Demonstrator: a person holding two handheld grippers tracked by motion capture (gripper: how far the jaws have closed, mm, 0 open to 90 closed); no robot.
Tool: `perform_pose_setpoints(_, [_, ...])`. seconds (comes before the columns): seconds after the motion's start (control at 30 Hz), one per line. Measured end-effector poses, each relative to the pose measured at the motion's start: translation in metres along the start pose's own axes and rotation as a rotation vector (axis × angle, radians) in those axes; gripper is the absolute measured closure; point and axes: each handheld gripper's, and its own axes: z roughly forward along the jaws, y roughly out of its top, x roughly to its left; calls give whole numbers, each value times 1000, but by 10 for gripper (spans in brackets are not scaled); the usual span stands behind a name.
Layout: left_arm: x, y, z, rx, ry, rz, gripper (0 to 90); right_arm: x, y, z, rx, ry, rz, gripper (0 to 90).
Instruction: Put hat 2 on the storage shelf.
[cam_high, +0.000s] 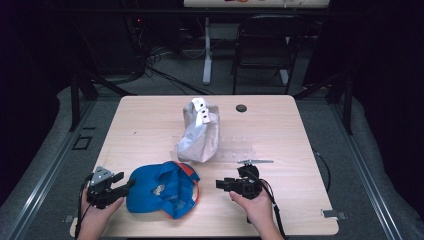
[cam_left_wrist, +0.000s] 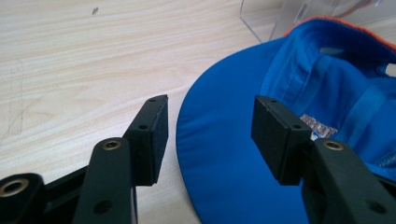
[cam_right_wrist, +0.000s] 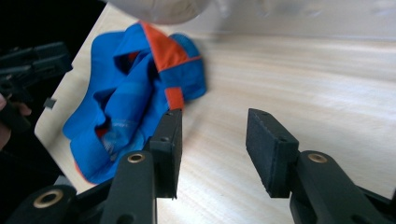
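A blue cap (cam_high: 162, 189) with orange trim lies upside down near the front of the wooden table (cam_high: 145, 125). My left gripper (cam_high: 126, 183) is at its left edge, jaws wide apart. In the left gripper view the blue cap's brim (cam_left_wrist: 229, 158) reaches in between the jaws of the left gripper (cam_left_wrist: 210, 135), and neither pad presses on it. My right gripper (cam_high: 220, 184) is held level a short way to the right of the cap, pointing at it. The right gripper (cam_right_wrist: 212, 140) is open over bare wood, with the blue cap (cam_right_wrist: 126, 98) just beyond its left jaw.
A pale grey cap (cam_high: 200, 132) sits on a clear plastic stand (cam_high: 240, 151) at the table's middle. A small black disc (cam_high: 241, 108) lies at the back and a thin metal piece (cam_high: 255, 161) by the stand. A black chair (cam_high: 267, 40) stands behind the table.
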Motion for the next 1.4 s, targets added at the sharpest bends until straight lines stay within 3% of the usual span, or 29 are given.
perform_pose_setpoints(0.1, [0, 1, -1, 6, 6, 9, 456, 2, -1, 7, 27, 11, -16, 568])
perform_pose_setpoints(0.47, [6, -3, 2, 10, 23, 15, 456, 6, -3, 48, 119, 81, 27, 588])
perform_pose_setpoints(0.5, [6, -3, 2, 12, 21, 22, 457, 7, -6, 57, 46, 99, 44, 595])
perform_pose_setpoints(0.53, [5, -3, 2, 13, 23, 25, 457, 7, -3, 56, 130, 85, 27, 606])
perform_pose_setpoints(0.57, [4, -4, 3, 12, 20, 30, 457, 7, -3, 59, 149, 95, 30, 610])
perform_pose_setpoints(0.7, [3, -4, 4, 23, 17, 39, 457, 7, -2, 70, 162, 135, 48, 612])
perform_pose_setpoints(0.77, [3, -4, 5, 19, 18, 40, 457, 8, -1, 73, 183, 128, 24, 610])
perform_pose_setpoints(0.9, [3, -4, 6, 25, 17, 44, 458, 9, 0, 81, 187, 138, 28, 609])
perform_pose_setpoints(1.13, [3, -4, 6, 25, 18, 45, 459, 11, -1, 90, 209, 180, 42, 627])
perform_pose_setpoints(1.2, [3, -4, 6, 23, 18, 42, 459, 13, 0, 88, 210, 201, 41, 630])
perform_pose_setpoints(1.33, [3, -4, 6, 24, 18, 44, 459, 18, 3, 80, 192, 287, 66, 633])
perform_pose_setpoints(1.4, [3, -4, 6, 24, 17, 45, 459, 22, 6, 76, 192, 287, 45, 638])
